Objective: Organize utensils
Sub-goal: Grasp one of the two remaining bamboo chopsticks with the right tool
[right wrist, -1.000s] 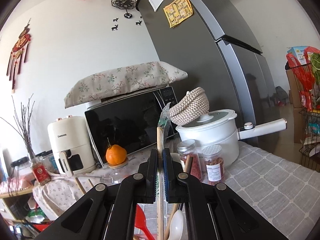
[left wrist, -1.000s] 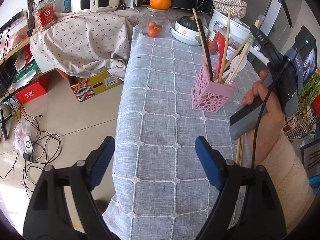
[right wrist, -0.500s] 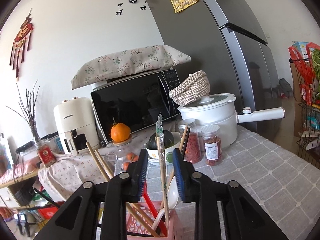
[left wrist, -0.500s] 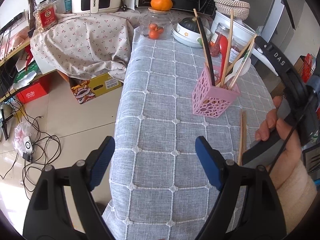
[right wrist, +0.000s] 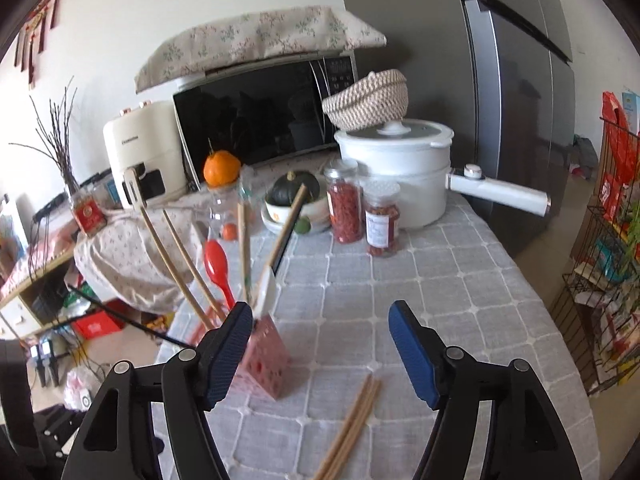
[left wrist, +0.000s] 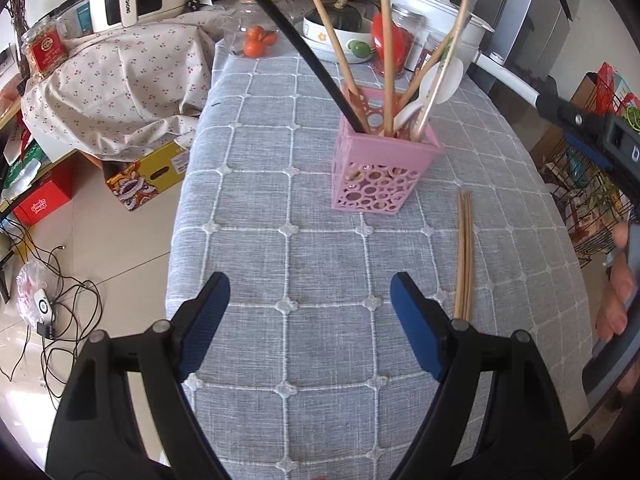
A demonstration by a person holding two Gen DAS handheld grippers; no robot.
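A pink perforated holder (left wrist: 382,178) stands on the grey checked tablecloth (left wrist: 304,264) with wooden chopsticks, a black stick, a red spoon (left wrist: 386,42) and a white spoon (left wrist: 434,84) upright in it. It also shows in the right wrist view (right wrist: 266,356). A bundle of wooden chopsticks (left wrist: 464,254) lies flat to its right, also seen in the right wrist view (right wrist: 350,428). My left gripper (left wrist: 310,328) is open and empty, near the table's front. My right gripper (right wrist: 320,346) is open and empty above the loose chopsticks, right of the holder.
At the table's back stand a white pot (right wrist: 400,168) with a long handle, two jars (right wrist: 346,212), a bowl with a squash (right wrist: 294,196), an orange (right wrist: 221,168) and a microwave (right wrist: 260,108). A wire rack (right wrist: 608,248) stands right. The floor drops off left (left wrist: 100,248).
My right gripper has opened wide, let go of the chopstick now standing in the holder, and drawn back and down. My left gripper has moved closer to the holder.
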